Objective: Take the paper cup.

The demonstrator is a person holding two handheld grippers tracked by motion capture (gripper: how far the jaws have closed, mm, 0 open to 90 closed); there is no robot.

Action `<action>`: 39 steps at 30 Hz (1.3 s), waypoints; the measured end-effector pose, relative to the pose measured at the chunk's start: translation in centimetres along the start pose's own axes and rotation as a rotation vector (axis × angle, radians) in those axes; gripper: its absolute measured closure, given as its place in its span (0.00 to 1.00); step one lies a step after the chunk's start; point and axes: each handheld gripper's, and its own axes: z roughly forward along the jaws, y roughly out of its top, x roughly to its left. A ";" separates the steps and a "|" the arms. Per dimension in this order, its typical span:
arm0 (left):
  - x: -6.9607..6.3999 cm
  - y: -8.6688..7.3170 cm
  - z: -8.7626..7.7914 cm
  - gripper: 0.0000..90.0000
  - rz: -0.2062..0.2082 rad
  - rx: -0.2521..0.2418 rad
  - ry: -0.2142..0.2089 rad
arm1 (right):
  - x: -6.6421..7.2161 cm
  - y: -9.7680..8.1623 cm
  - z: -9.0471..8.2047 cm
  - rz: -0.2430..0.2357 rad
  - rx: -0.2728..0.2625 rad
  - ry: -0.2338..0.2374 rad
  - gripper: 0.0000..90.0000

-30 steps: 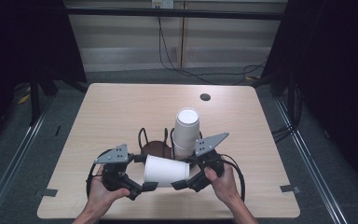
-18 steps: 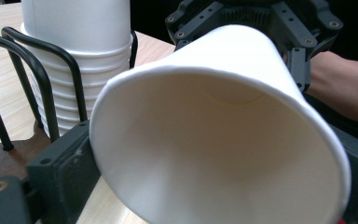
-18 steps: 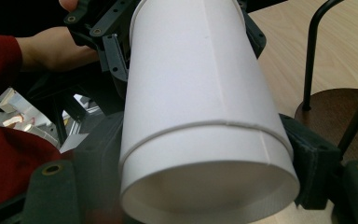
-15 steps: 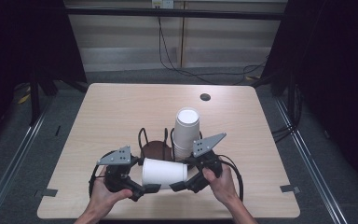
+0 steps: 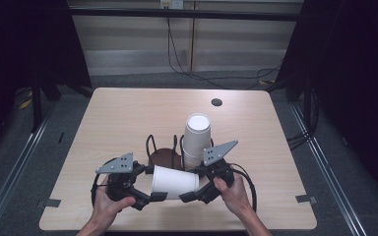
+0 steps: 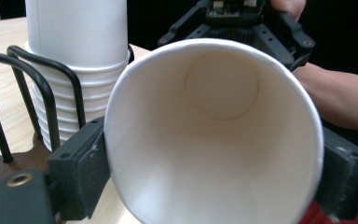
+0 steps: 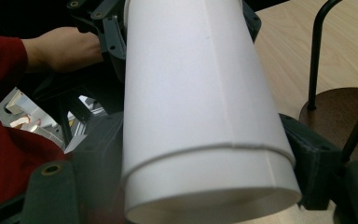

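Cup held level between two grippers

The cup is pinched at its rim by the left gripper, whose jaws have just been closing, and at its base by the right gripper, above the table, just before the stack in the rack.

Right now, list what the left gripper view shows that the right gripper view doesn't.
Left gripper view: the cup's open mouth and inside bottom, plus the stack of cups. Right gripper view: the cup's outer wall and a red sleeve. Both: the cup lying between black jaws, the wire holder and the wooden table. The left gripper's jaws have just been closing on the cup.
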 end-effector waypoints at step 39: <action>0.5 0.4 -3.7 0.18 -0.043 0.075 0.115 | 0.0 -0.7 -0.5 0.028 0.031 -0.171 0.16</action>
